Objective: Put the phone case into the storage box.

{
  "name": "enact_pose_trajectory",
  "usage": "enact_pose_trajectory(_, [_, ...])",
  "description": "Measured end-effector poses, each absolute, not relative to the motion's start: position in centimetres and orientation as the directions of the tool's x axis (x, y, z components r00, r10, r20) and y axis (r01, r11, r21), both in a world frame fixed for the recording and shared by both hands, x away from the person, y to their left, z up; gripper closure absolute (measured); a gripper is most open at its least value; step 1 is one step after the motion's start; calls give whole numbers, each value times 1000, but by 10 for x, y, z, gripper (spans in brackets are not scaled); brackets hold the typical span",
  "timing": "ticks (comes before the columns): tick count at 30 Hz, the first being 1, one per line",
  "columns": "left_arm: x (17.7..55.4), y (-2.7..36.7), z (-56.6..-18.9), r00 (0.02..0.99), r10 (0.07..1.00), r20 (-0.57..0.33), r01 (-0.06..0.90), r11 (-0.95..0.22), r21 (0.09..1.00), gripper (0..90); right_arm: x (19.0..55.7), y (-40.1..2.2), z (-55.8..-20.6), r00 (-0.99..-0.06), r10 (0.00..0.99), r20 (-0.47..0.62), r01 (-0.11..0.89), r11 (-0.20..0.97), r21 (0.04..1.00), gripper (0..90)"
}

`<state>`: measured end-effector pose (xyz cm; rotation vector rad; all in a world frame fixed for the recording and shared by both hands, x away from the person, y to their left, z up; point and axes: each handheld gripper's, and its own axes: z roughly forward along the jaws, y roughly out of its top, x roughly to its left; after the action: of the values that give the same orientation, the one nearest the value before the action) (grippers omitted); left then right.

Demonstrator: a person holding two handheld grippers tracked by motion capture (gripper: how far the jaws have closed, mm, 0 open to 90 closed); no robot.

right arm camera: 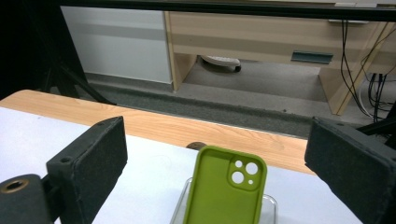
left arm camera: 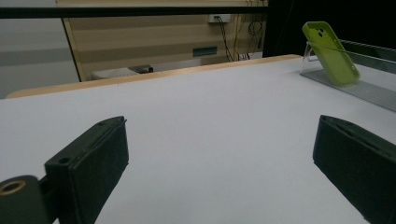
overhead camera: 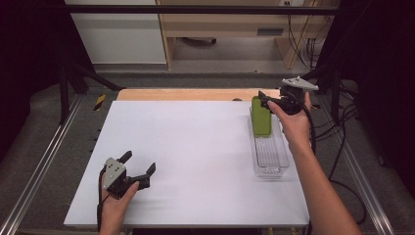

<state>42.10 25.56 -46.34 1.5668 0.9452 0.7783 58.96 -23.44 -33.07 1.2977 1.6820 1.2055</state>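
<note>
White worktop with a light wooden strip along the far edge, dark floor and a wooden cabinet behind it. Over on the right side sits a clear plastic rectangular tray, and a lime green silicone phone case stands propped up at its far end, leaning on the end wall with the camera cutout at the top. Right gripper hovers right at the top of the case, jaws spread wide, nothing pinched. Left gripper rests near the front left, released too, well apart from the tray.
</note>
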Motion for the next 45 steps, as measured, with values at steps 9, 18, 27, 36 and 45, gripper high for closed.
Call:
enact_pose_trajectory(9, [422,260,-463,463,886,-19,175,-70,982,23,585,-220,-325,-301,953,28,325,75,943,52])
enact_pose_trajectory(18, [422,263,-462,463,886,-20,177,-70,982,22,584,-206,-324,-334,942,24,336,96,937,47])
enact_pose_trajectory(27, [422,263,-462,465,885,-23,177,-67,982,22,583,-196,-324,-358,933,27,347,106,932,42])
enact_pose_trajectory(36, [423,264,-462,451,892,-25,176,-62,982,22,579,-182,-323,-394,918,30,359,124,925,39])
enact_pose_trajectory(45, [422,269,-460,439,898,-35,179,-49,983,21,573,-172,-319,-433,901,34,361,139,922,38])
